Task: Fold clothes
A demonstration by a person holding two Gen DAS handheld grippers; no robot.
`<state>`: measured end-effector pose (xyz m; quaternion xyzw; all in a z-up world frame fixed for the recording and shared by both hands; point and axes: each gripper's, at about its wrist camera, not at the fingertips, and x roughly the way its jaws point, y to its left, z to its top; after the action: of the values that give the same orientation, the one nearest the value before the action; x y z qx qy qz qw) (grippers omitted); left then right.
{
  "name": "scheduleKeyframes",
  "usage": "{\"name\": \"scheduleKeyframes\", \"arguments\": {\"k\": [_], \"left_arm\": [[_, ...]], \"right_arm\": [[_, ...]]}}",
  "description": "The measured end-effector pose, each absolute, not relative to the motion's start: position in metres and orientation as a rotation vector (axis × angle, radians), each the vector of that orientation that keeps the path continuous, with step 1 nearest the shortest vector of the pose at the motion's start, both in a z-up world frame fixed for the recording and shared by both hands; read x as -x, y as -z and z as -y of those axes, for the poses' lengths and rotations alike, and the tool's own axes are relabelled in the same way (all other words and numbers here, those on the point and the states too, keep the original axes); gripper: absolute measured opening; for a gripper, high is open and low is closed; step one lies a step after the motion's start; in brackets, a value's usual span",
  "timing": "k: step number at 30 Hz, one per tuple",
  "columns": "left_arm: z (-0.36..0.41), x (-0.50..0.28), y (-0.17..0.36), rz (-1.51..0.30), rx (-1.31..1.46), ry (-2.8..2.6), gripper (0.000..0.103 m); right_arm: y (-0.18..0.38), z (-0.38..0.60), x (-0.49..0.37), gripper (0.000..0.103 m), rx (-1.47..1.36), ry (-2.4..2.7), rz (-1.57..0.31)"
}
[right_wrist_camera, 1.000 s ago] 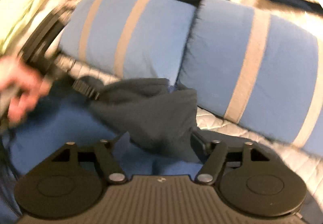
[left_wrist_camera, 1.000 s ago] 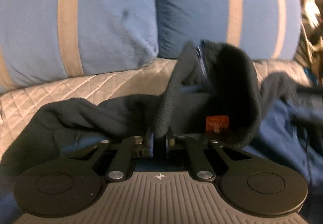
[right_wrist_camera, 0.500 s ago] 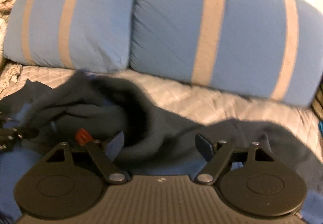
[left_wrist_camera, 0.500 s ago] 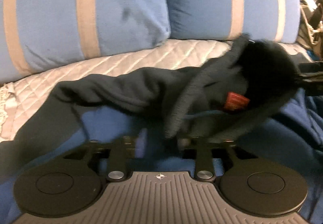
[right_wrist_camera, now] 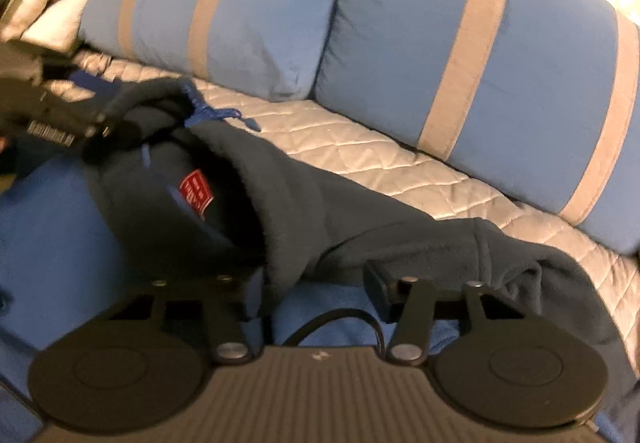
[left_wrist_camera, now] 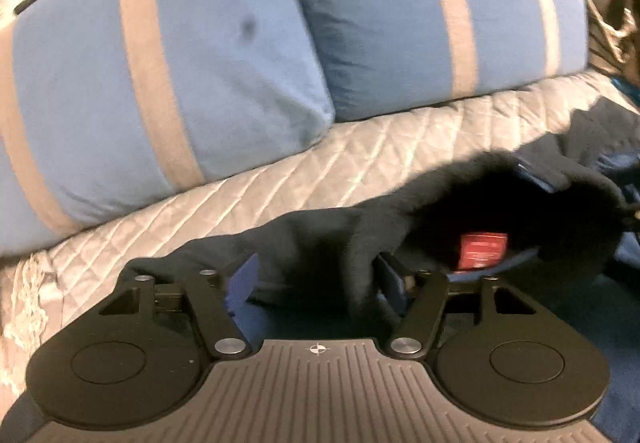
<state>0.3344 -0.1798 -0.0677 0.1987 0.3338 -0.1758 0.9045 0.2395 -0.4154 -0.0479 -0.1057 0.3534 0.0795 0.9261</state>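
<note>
Hoodie [right_wrist_camera: 320, 211] on quilted bed [right_wrist_camera: 360, 155] w/ striped pillows [right_wrist_camera: 500, 63]; both jaws closing, fleece between.

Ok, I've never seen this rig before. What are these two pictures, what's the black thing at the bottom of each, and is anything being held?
There is no robot. A person holds a two-finger gripper in each hand, and a wide-angle camera on each looks forward along its fingers. The black shape at the bottom of each picture is that gripper. One picture is from the left gripper, the other from the right gripper. Ahead is a bed with a quilt, two striped blue pillows and a dark hoodie with a red label. Both grippers' jaws are closing with hoodie fleece between them, but neither looks pinched tight yet.
</note>
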Motion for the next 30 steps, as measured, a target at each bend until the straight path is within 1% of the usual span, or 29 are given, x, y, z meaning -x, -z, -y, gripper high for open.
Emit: {"name": "scheduleKeyframes", "arguments": {"k": [1,2,4,9,10,11,13,20,27,30], "left_arm": [[0.178,-0.334,0.068,-0.696,-0.421,0.364,0.046],[0.175,-0.333,0.068,-0.702,-0.432,0.365,0.046],[0.172,-0.33,0.069,-0.712,-0.452,0.366,0.046],[0.175,-0.321,0.069,-0.7,-0.482,0.374,0.045],[0.175,-0.32,0.07,-0.698,-0.486,0.376,0.045],[0.174,-0.32,0.07,-0.697,-0.49,0.378,0.045],[0.173,-0.321,0.07,-0.7,-0.474,0.379,0.045],[0.171,-0.322,0.069,-0.692,-0.439,0.384,0.045],[0.168,-0.323,0.067,-0.708,-0.412,0.384,0.045],[0.162,-0.328,0.064,-0.733,-0.354,0.393,0.045]], "right_arm": [[0.048,0.415,-0.239,0.048,0.235,-0.166,-0.727],[0.048,0.413,-0.239,0.043,0.261,-0.172,-0.731],[0.048,0.41,-0.235,0.044,0.345,-0.187,-0.728],[0.044,0.402,-0.221,0.061,0.526,-0.279,-0.698],[0.041,0.4,-0.217,0.07,0.564,-0.299,-0.682],[0.038,0.4,-0.212,0.075,0.606,-0.32,-0.665],[0.03,0.404,-0.203,0.08,0.67,-0.351,-0.653],[0.011,0.424,-0.162,0.085,0.862,-0.513,-0.633],[0.037,0.41,-0.177,0.083,0.878,-0.459,-0.562],[0.051,0.396,-0.19,0.083,0.889,-0.451,-0.527]]}}
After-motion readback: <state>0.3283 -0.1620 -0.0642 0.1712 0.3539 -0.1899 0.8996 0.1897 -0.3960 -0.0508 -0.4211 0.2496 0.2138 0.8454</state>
